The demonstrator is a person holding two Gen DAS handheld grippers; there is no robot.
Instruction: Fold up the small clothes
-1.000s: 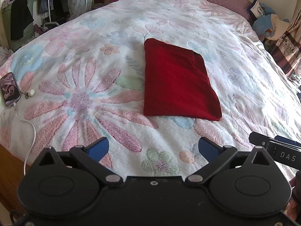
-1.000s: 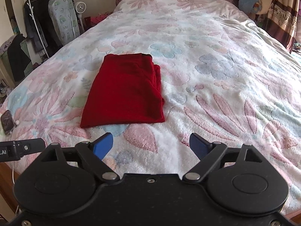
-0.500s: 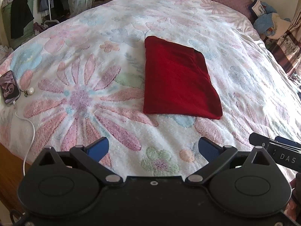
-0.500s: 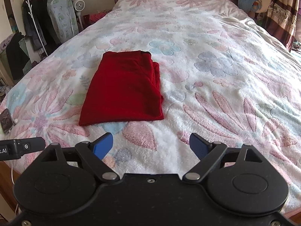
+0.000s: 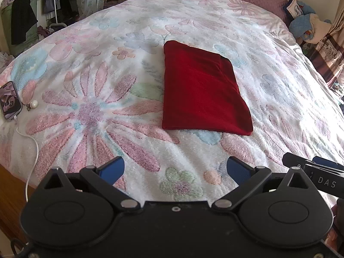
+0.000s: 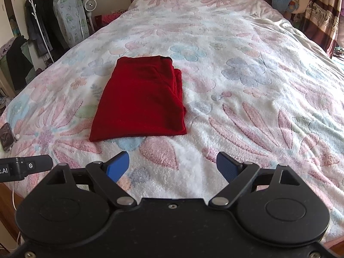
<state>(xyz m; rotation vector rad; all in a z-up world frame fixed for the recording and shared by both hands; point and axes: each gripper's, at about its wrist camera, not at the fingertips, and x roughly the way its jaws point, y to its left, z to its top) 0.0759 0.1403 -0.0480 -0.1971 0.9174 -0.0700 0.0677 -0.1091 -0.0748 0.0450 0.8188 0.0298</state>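
A dark red garment [image 5: 200, 90] lies folded into a flat rectangle on the floral bedspread [image 5: 86, 99]; it also shows in the right wrist view [image 6: 142, 101]. My left gripper [image 5: 175, 169] is open and empty, held above the bed's near edge, short of the garment. My right gripper [image 6: 172, 165] is open and empty too, just in front of the garment's near edge. Each gripper's body shows at the side of the other's view.
A phone [image 5: 9, 101] with a white cable lies at the bed's left edge. A clothes rack [image 6: 47, 21] and a small fan stand to the left. Pillows and soft toys [image 5: 305, 23] sit at the far right by a curtain.
Both grippers have drawn back a little from the bed; the folded garment sits slightly farther up in both views. Both stay open.
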